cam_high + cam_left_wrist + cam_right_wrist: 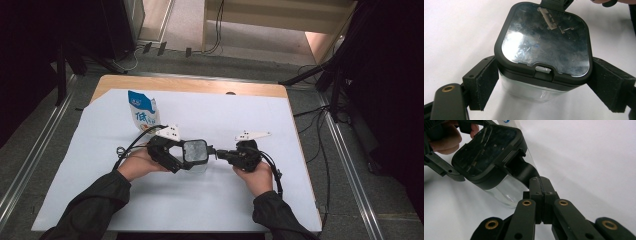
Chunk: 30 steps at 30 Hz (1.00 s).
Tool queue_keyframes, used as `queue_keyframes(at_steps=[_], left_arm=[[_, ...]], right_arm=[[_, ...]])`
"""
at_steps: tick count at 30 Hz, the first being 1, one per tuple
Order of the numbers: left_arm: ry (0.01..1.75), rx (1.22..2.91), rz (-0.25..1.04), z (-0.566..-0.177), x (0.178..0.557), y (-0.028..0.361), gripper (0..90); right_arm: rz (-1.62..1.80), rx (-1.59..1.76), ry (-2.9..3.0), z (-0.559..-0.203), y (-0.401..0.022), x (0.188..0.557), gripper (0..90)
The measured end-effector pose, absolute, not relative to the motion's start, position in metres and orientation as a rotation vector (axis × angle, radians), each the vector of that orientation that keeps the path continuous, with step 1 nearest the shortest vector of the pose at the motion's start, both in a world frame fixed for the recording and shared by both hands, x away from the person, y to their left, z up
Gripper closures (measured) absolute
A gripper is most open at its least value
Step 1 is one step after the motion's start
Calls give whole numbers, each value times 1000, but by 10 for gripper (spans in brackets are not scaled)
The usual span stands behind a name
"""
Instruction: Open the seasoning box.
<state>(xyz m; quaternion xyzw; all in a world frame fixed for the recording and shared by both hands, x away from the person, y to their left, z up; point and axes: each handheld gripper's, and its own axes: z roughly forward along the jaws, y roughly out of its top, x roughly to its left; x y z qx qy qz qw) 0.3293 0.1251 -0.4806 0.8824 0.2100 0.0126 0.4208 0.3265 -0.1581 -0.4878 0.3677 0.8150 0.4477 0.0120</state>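
The left gripper (541, 82) has its jaws spread wide and pressed against the two opposite sides of a clear container (529, 91), just under the rim of its dark lid (544, 40). The container sits squarely between these jaws, tilted a little, with its base at or just off the white sheet (165, 200) on the tabletop (190, 84); I cannot tell which.

The right gripper (540, 182) has its jaws fully closed, tip to tip, and their point lies against the side of the lid, right by a dark tab or hinge piece (522, 168) that juts from the lid's edge. Whether anything thin is pinched between them is not clear.

The step in hand looks like working the lid open while the other gripper steadies the body. To do it well, the left jaws should hold firm and level below the rim, not on the lid itself, so the lid is free to lift. The right tips should catch the tab squarely and pull up and away from the body, slowly, since smooth plastic could slip.

Beyond the left jaws, well apart, a blue and white carton (143, 112) stands on the sheet, clear of the work.
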Motion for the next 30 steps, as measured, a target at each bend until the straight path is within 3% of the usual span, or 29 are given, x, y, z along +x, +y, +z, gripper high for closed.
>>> queue_keyframes(at_steps=[30], left_arm=[[522, 2196, 30, -467, 326, 126, 151]], right_arm=[[1408, 1132, 2540, -486, -158, 325, 900]])
